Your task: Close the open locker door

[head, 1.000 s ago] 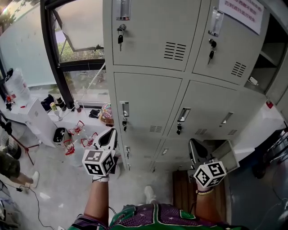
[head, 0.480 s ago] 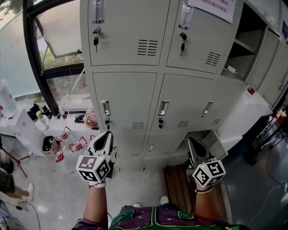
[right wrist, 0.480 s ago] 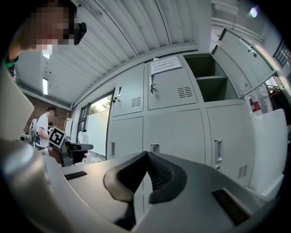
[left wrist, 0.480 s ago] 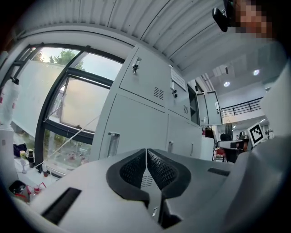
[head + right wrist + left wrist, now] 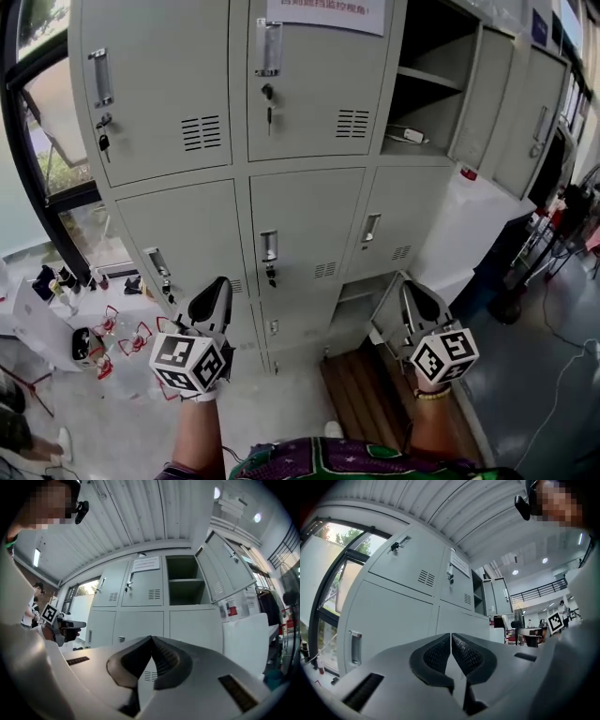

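Observation:
A bank of grey lockers (image 5: 300,216) fills the head view. One upper locker (image 5: 422,84) at the right stands open, its door (image 5: 489,94) swung out to the right, with a shelf and a small object inside. A low door (image 5: 386,314) near the floor is also ajar. My left gripper (image 5: 223,281) is shut and empty, held in front of the lower lockers. My right gripper (image 5: 407,285) is shut and empty, just beside the low ajar door. The right gripper view shows the open locker (image 5: 182,581) and its door (image 5: 225,571) far above the shut jaws.
A window and a white table (image 5: 37,323) with bottles and red items lie at the left. A wooden pallet (image 5: 361,394) is on the floor below the lockers. A white panel (image 5: 469,230) leans at the right. A paper notice (image 5: 323,11) hangs on an upper door.
The view has swung right and nearer: the lockers slid left and the open upper locker came fully into sight. Both grippers stayed shut and kept their place.

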Available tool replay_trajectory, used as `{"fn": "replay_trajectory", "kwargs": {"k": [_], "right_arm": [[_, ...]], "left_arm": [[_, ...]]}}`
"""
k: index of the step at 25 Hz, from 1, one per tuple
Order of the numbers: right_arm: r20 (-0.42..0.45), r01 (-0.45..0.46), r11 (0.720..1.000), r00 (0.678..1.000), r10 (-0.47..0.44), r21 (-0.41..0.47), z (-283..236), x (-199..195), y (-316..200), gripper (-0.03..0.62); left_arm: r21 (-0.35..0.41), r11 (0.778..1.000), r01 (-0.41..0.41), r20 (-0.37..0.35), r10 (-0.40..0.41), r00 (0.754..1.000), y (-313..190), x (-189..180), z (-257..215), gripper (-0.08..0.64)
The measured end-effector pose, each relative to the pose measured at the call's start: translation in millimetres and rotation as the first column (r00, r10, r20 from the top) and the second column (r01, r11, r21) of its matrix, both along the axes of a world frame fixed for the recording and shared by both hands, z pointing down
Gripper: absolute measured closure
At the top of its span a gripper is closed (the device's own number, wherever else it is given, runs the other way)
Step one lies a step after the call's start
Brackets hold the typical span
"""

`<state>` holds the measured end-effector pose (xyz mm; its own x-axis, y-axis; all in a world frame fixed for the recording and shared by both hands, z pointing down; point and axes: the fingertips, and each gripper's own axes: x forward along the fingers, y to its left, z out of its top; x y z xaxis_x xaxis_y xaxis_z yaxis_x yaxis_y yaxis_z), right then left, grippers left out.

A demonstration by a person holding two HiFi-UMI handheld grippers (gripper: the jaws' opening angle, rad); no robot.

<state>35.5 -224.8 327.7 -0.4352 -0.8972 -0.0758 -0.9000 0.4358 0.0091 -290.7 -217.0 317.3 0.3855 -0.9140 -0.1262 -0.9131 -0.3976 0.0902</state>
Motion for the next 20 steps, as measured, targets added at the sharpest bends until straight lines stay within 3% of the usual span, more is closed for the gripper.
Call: {"fn": "replay_trajectory", "kwargs": {"k": [10, 12, 16, 20], "right_arm": [[-0.021, -0.085, 0.996, 0.996, 0.085, 0.024, -13, 98, -2, 0.584], [-0.03, -0.06, 0.998, 0.998, 0.061, 0.026, -16, 108, 1, 0.481], [-0.049, -0.045, 0.998, 0.998, 0.047, 0.036, -25, 129, 5, 0.34], [-0.063, -0.066, 0.995, 0.995, 0.071, 0.079, -39, 157, 4, 0.287]], "left_arm": [[0.003, 0.993, -0.121, 0.029, 0.121, 0.992, -35, 108, -14, 0.531], [0.008, 0.988, -0.156, 0.043, 0.155, 0.987, -40, 131, -17, 0.531], [0.028, 0.974, -0.225, 0.077, 0.222, 0.972, -46, 177, -28, 0.531], [0.056, 0.955, -0.291, 0.088, 0.286, 0.954, -50, 216, -42, 0.531]]}}
